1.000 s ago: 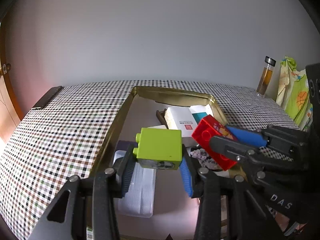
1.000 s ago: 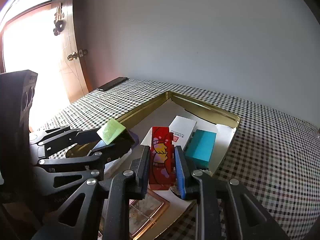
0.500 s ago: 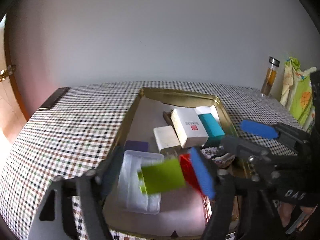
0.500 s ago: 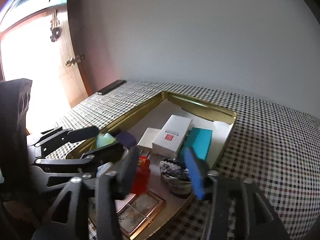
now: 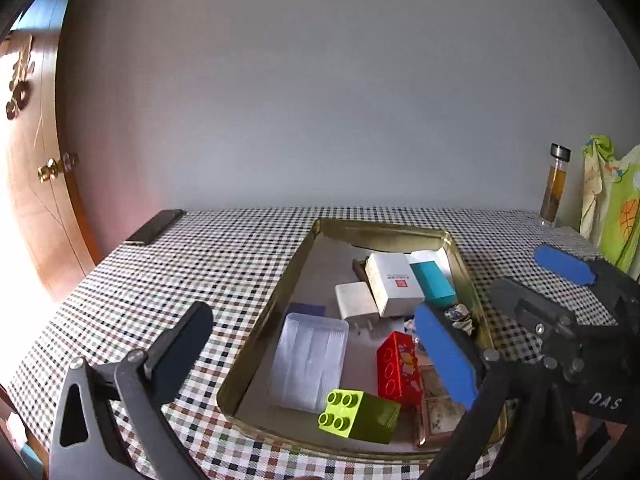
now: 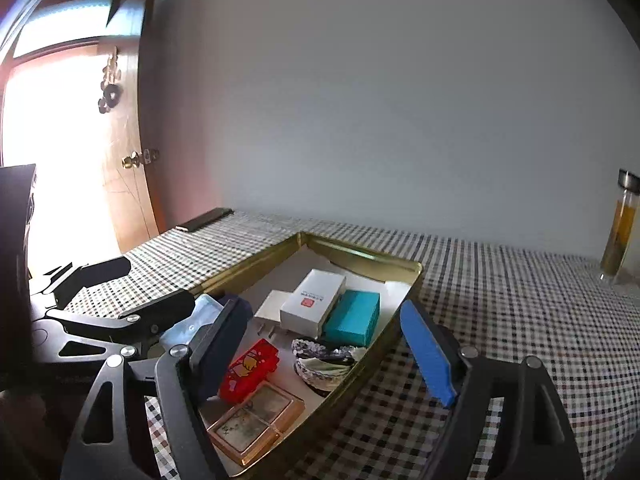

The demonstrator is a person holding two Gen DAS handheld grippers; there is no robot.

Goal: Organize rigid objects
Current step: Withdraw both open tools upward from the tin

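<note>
Two hand-held grippers hang over a gold metal tray [image 5: 260, 332] on a checked tablecloth [image 5: 192, 276].

The left gripper [image 5: 316, 344] has its jaws spread wide and opening; nothing is pressed between them. Below the gap, a lime green toy brick [image 5: 360, 416] lies on its side in the tray's near end, touching neither finger.

The right gripper [image 6: 324, 344] also stands wide apart, its jaws opening and empty. A red toy brick [image 6: 250, 370] with a cartoon print lies in the tray just beside its dark left finger; whether they touch cannot be told.

In the tray's middle sit a white box [image 5: 394, 284] and a teal box [image 5: 432, 284] side by side, with a clear plastic case [image 5: 310, 362] nearer the left rim.

The left wrist view alone shows the green brick (the right wrist view hides that corner behind finger parts) and a bright printed cloth [image 5: 616, 216] at the right edge. The right wrist view shows more clearly a framed picture tile [image 6: 256, 424] and a small patterned dish [image 6: 328, 364] near the tray's right rim. Both views show a bottle of amber liquid [image 6: 622, 224] at the table's far edge and a wooden door [image 6: 124, 152].
</note>
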